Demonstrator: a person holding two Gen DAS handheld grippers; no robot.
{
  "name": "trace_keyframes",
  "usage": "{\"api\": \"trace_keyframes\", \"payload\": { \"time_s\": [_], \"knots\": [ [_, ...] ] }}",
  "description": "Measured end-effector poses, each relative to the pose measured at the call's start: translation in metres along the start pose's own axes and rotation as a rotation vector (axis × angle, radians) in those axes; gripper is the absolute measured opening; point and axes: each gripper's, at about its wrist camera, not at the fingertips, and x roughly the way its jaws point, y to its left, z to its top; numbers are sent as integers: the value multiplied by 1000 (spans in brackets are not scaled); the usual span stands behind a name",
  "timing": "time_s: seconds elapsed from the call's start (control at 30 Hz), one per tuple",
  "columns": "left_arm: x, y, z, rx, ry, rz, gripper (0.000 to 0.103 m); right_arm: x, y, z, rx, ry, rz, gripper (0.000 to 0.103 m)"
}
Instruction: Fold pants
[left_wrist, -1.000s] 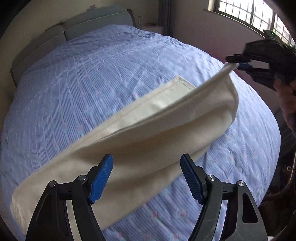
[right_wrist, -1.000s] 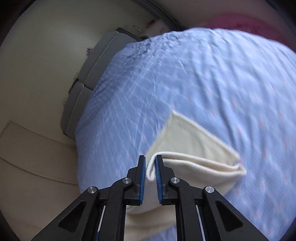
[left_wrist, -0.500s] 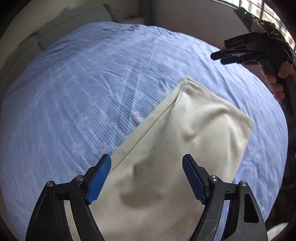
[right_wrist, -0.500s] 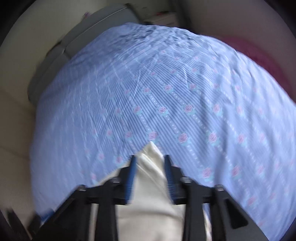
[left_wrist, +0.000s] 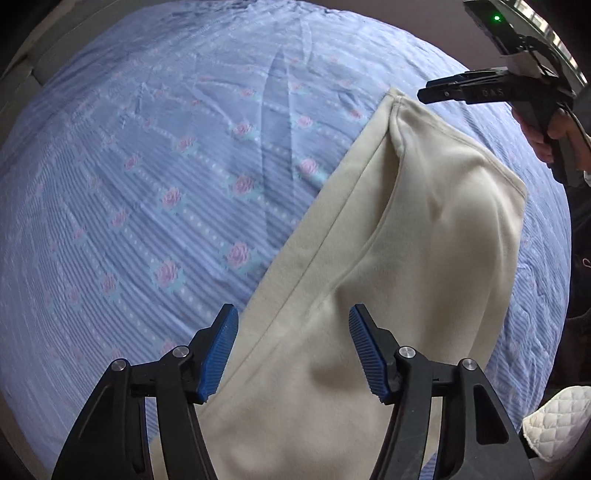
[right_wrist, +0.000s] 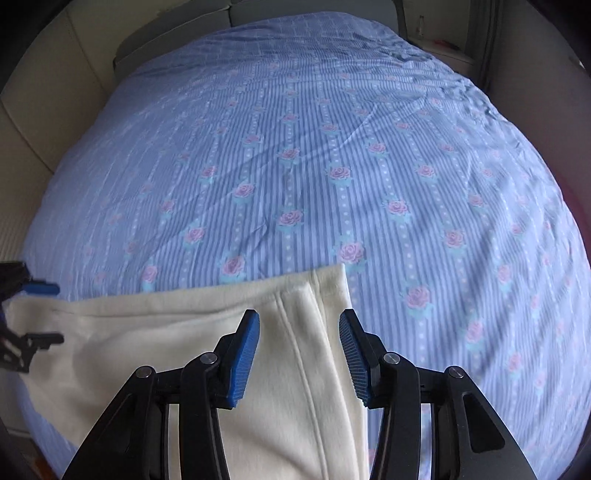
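The cream pants (left_wrist: 388, 258) lie folded over on the blue floral bedspread (left_wrist: 166, 166); they also show in the right wrist view (right_wrist: 207, 339). My left gripper (left_wrist: 291, 350) is open and empty, hovering over the near part of the pants. My right gripper (right_wrist: 299, 358) is open and empty above the pants' far corner. It appears in the left wrist view (left_wrist: 436, 94) just past that corner, held by a hand. The left gripper's fingertips (right_wrist: 40, 288) show at the left edge of the right wrist view.
The bed's grey headboard (right_wrist: 295, 11) stands at the far end, with a beige wall (right_wrist: 44, 92) beside the bed. A white quilted item (left_wrist: 557, 424) sits off the bed's edge at lower right.
The right gripper opened and let go of the pants' edge, which dropped flat onto the lower layer. Both grippers moved in closer over the pants.
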Motion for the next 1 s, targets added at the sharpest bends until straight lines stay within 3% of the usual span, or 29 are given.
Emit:
{"api": "trace_keyframes", "payload": {
  "time_s": [0.17, 0.43, 0.53, 0.6, 0.63, 0.67, 0.83, 1.0],
  "knots": [
    [8, 11, -14, -25, 12, -30, 58, 31, 25, 4, -90, 67, -28, 47],
    [42, 8, -20, 6, 83, -71, 46, 45, 14, -2, -25, 67, -33, 47],
    [48, 12, -22, -35, 83, -91, 43, 46, 12, -1, -18, 64, -21, 46],
    [48, 16, -24, -73, 75, -90, 26, 46, 11, -1, -12, 58, -26, 35],
    [47, 15, -25, -75, 75, -92, 17, 46, 11, -1, -14, 56, -36, 25],
    [43, 11, -25, -62, 67, -82, 13, 46, 11, -6, -13, 55, -38, 19],
    [9, -2, -30, -17, -9, -40, 8, 23, 10, -18, -12, 11, -59, 13],
    [-29, 26, -19, -133, -120, 45, 8, -15, 14, -16, -6, -111, -178, 12]
  ]
}}
